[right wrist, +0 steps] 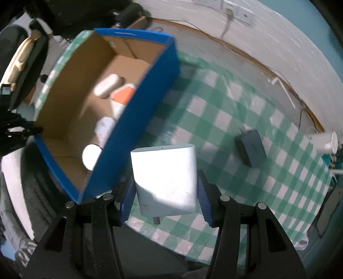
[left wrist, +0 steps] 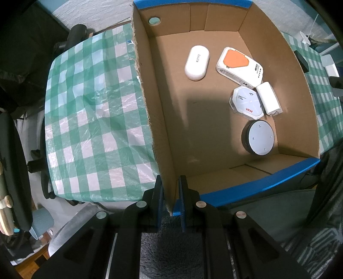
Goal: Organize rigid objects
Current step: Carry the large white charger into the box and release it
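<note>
An open cardboard box (left wrist: 163, 133) with blue outer sides stands on a green checked tablecloth (left wrist: 90, 111). My left gripper (left wrist: 171, 191) is shut on the box's near left wall. Inside lie a white oval case (left wrist: 196, 62), a white and orange device (left wrist: 239, 64), a white hexagonal pack (left wrist: 247, 102), a small white block (left wrist: 269, 98) and a round black and silver disc (left wrist: 258, 137). My right gripper (right wrist: 166, 193) is shut on a white power adapter (right wrist: 165, 178), held above the table just right of the box (right wrist: 137, 120).
A dark charger (right wrist: 250, 148) lies on the tablecloth (right wrist: 225, 137) right of the box. A white cylindrical object (right wrist: 323, 140) stands at the table's far right edge. A wall with a socket (right wrist: 233, 10) runs behind. Chairs and clutter stand to the left of the table.
</note>
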`<action>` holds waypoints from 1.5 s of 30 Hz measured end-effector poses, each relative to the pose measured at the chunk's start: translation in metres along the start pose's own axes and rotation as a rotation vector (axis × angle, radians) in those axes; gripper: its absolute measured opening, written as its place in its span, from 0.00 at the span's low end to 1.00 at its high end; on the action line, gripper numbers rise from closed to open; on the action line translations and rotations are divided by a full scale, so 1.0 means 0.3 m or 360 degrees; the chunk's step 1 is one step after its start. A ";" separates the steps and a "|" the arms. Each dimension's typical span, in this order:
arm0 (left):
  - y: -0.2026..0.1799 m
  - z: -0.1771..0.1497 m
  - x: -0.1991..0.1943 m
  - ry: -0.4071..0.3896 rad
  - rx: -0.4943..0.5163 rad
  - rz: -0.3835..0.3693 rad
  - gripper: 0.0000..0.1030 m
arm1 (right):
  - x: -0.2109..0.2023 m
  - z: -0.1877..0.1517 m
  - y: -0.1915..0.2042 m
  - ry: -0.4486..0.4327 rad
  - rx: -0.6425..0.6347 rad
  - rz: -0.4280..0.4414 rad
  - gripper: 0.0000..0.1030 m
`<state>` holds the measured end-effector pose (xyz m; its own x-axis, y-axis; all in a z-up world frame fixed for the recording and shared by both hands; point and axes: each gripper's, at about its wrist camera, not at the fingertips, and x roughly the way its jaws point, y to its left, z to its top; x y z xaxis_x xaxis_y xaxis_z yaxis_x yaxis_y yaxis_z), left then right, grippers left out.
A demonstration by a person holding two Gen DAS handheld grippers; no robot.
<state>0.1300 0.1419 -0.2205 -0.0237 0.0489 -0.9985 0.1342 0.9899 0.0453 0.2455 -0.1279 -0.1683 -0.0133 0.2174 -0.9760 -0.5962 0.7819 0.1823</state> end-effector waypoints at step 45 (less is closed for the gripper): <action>0.003 -0.002 -0.009 -0.0017 0.0010 -0.0011 0.12 | 0.115 0.150 0.240 -0.0130 -0.0088 0.0098 0.58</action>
<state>0.1295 0.1428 -0.2177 -0.0139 0.0408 -0.9991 0.1402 0.9894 0.0384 0.2382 -0.0379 -0.1836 0.0128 0.3126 -0.9498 -0.6396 0.7327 0.2325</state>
